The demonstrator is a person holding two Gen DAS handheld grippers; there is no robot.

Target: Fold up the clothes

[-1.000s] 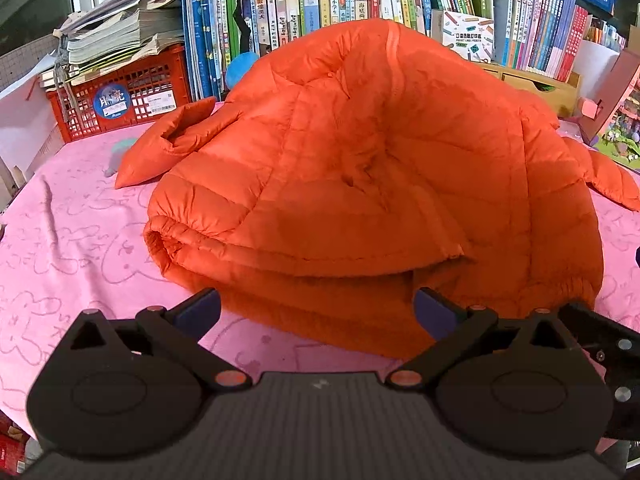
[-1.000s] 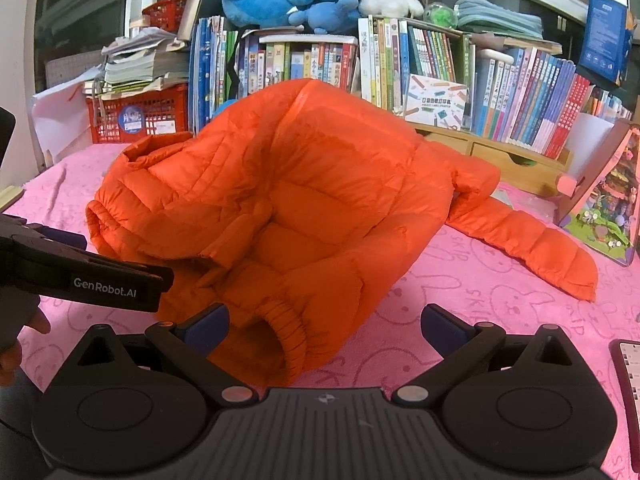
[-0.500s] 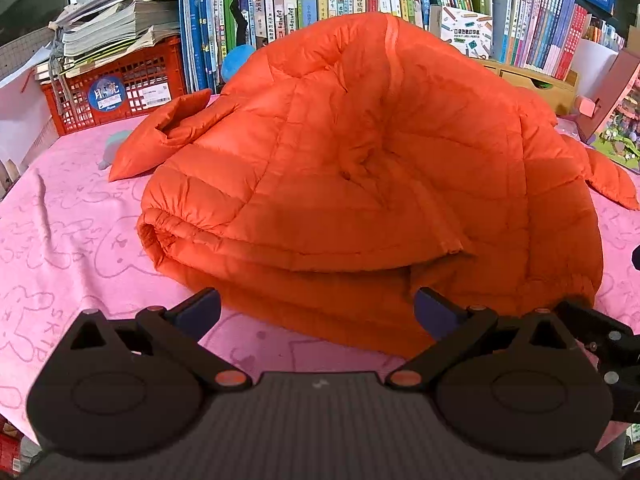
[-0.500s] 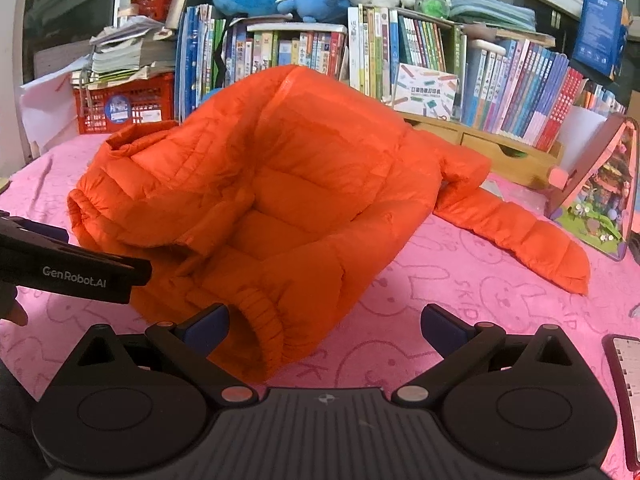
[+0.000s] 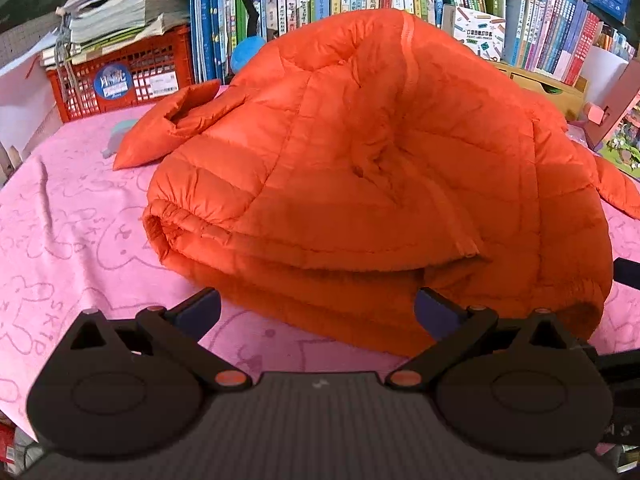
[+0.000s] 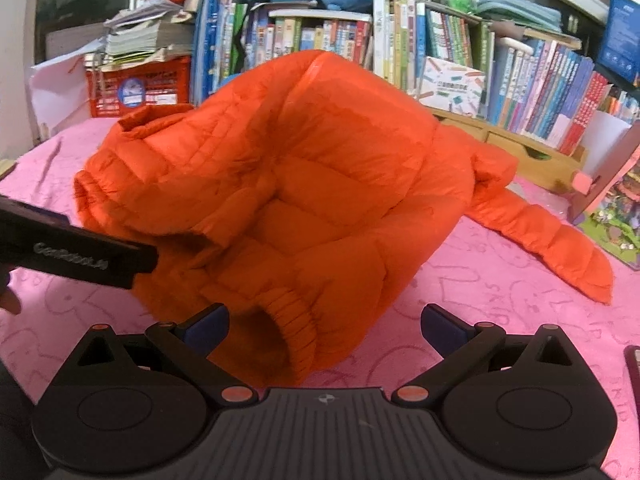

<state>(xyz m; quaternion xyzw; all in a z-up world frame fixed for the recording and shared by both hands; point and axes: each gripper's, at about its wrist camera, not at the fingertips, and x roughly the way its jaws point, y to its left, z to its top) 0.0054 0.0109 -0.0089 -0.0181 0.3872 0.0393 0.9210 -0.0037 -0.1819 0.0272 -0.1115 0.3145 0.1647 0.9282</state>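
Each handheld unit has a matte black housing with a ribbed central deck. The left gripper (image 5: 316, 308) and right gripper (image 6: 324, 322) each carry two dark blue finger pads (image 6: 206, 324) on black linkage arms. Orange pivot pins sit at the inner joints. Two round black covers flank the deck at 8 and 4 o'clock. White "GenRobot.AI" lettering marks the left unit's side.

Your jacket (image 5: 360, 184) lies heaped on the cloth (image 5: 72, 216), just before both your grippers. One sleeve (image 6: 544, 232) trails out right. Behind it stand the books (image 6: 540, 80); the crate (image 5: 120, 76) sits back left.
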